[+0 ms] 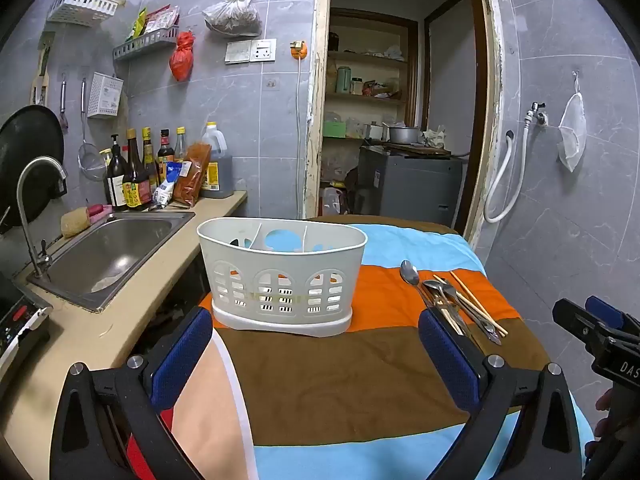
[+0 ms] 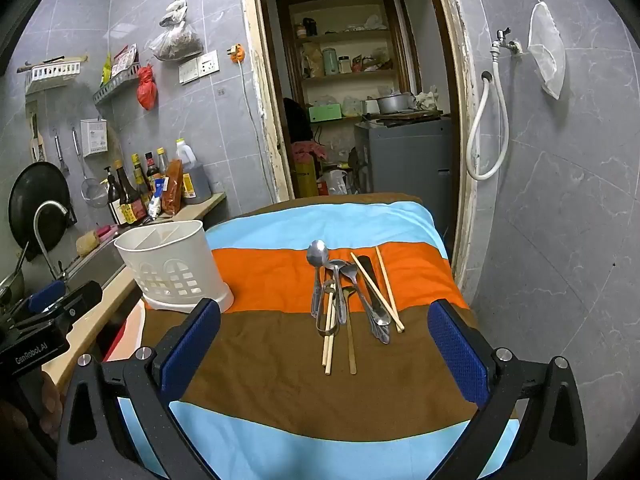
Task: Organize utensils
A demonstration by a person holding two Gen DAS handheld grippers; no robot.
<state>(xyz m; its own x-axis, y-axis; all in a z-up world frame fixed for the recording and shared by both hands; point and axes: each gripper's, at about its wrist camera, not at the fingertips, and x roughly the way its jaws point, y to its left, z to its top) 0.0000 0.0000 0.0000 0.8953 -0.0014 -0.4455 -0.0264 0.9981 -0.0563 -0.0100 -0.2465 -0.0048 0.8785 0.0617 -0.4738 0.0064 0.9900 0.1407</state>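
Observation:
A white slotted utensil holder (image 1: 282, 276) with three compartments stands on the striped cloth, empty as far as I can see; it also shows in the right wrist view (image 2: 172, 266). A pile of utensils (image 2: 350, 294) lies on the cloth to its right: several metal spoons, including a large spoon (image 2: 317, 254), and several wooden chopsticks (image 2: 376, 290). The pile shows in the left wrist view (image 1: 452, 300). My left gripper (image 1: 316, 344) is open and empty in front of the holder. My right gripper (image 2: 324, 340) is open and empty, just short of the pile.
The cloth-covered table (image 2: 280, 392) has a steel sink (image 1: 108, 252) and counter at its left, with sauce bottles (image 1: 132, 176) at the back. A doorway (image 2: 352, 92) to a pantry lies behind. A tiled wall with a tap and hose (image 2: 488, 112) stands right.

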